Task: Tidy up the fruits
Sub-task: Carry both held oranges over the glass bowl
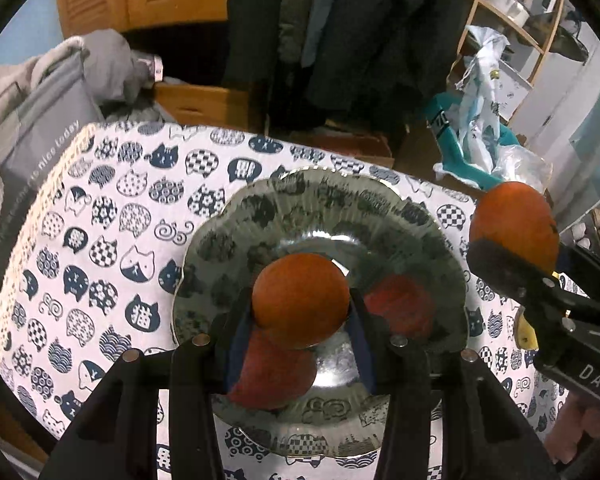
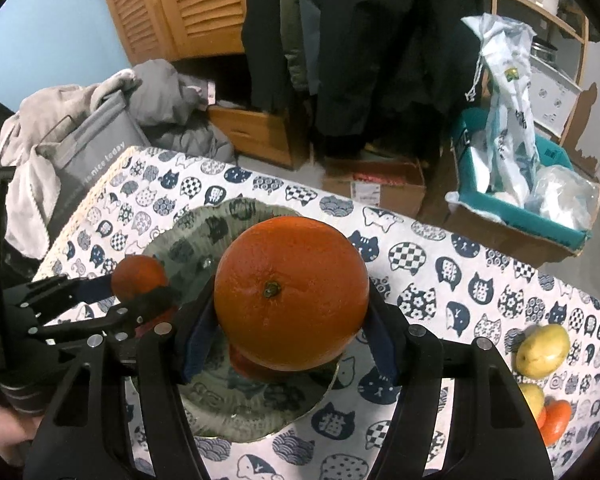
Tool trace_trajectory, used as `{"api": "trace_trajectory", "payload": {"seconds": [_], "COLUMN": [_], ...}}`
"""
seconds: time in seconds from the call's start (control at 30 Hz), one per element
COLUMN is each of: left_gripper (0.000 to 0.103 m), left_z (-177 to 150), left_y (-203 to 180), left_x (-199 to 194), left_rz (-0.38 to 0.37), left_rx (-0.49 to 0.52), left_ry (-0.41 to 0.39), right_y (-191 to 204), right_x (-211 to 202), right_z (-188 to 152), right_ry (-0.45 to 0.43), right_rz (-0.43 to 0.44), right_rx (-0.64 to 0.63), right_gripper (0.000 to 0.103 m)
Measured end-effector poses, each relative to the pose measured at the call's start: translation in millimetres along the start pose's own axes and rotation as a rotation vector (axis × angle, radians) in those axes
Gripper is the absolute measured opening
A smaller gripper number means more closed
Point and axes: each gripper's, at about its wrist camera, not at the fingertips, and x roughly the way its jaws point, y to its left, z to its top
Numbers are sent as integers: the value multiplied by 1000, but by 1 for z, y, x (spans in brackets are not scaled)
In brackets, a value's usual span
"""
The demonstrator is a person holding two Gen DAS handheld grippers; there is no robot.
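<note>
We hold a small orange (image 1: pixel 300 296) clamped in the left gripper (image 1: pixel 300 320) and a big orange (image 2: pixel 291 294) clamped in the right gripper (image 2: pixel 290 336), so we lower each gently onto bare silver plate (image 1: pixel 400 216), clear of the red fruit (image 1: pixel 400 304).

Mirror-glossy silver foil plate (image 1: pixel 440 240); matt printed cloth over table (image 2: pixel 440 264); dimpled, faintly shiny orange (image 2: pixel 292 292) peel; matt black plastic gripper (image 2: pixel 288 344) arms; slatted varnished wood cabinet (image 2: pixel 180 4) behind.
</note>
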Motion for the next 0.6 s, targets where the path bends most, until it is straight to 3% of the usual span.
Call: {"api": "trace_trajectory", "payload": {"seconds": [0.5,0.6], "left_gripper": [48,71], "left_z": [-2,-1], "left_y": [8,8], "left_x": [16,9], "left_rz": [-13,-13], "left_rx": [-28,-27], "left_ry": [58,29], "right_y": [5,6], "right_x": [12,15], "right_z": [0,1], "right_ry": [27,30], "right_rz": [11,12], "right_rx": [-6,-6], "right_gripper": [67,67]}}
